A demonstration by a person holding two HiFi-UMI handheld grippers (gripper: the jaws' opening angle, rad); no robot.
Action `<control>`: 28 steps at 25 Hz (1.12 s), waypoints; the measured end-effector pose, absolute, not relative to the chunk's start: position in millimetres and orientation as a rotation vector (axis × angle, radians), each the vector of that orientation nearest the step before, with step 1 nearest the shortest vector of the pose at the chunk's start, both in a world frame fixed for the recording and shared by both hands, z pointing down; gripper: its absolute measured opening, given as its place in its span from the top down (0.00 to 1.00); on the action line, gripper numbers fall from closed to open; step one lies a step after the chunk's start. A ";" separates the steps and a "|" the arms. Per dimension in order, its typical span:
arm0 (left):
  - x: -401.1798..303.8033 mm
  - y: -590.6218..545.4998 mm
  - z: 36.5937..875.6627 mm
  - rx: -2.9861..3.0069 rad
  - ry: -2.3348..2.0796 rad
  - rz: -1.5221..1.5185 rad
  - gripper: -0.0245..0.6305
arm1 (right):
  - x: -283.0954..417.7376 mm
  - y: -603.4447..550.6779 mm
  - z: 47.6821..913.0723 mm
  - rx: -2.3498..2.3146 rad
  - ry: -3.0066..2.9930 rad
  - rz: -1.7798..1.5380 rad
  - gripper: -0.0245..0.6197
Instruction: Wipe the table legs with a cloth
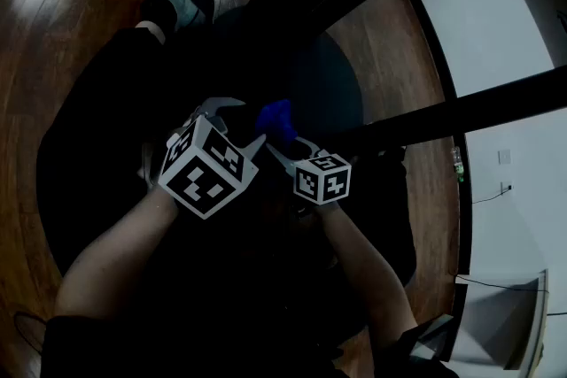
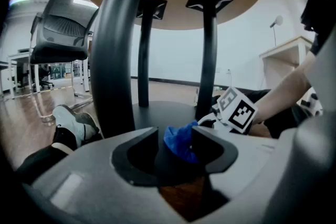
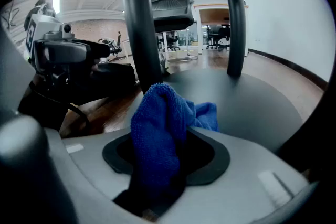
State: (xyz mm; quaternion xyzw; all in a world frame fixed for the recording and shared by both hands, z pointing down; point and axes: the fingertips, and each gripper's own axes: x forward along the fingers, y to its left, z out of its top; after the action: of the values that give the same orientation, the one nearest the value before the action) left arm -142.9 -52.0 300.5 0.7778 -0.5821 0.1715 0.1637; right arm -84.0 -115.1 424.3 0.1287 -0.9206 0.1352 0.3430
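Right claw [image 3: 167, 150] is clutching the blue cloth [image 3: 157, 134] low beside a desk leg [image 3: 139, 23].

Head view: both claws are reaching forward side by side over the dark round base [image 1: 330, 88], the cloth bunching up just off their tips. Left gripper view: the left claw [image 2: 174, 137] is standing released, jaws apart, the cloth showing in the gap without being pressed, and a thick leg is rising just beyond on the left. Right gripper view: the cloth is sticking up from between the clenched jaws and flopping forward; whether it is touching the leg cannot be told.
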 end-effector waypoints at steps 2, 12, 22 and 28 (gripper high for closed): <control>-140.0 -52.2 303.9 2.220 -1.647 0.505 0.66 | -85.6 -114.9 430.0 0.335 -2.394 0.325 0.63; -132.5 -53.6 270.9 2.346 -1.686 0.310 0.66 | -94.8 -104.5 327.7 0.273 -2.586 0.361 0.80; -100.1 -33.0 115.9 2.855 -1.920 0.141 0.51 | -115.9 -57.3 112.4 -0.242 -2.879 0.627 0.79; -102.8 -22.3 93.5 2.951 -2.196 0.523 0.67 | -119.8 -21.9 55.2 -0.597 -2.921 0.701 0.67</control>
State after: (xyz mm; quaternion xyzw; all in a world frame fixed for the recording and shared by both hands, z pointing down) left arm -102.8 -22.3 93.5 0.7618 -0.5669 0.1351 -0.2829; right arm -119.8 -21.9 55.2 -0.1949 -0.9529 0.2288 0.0394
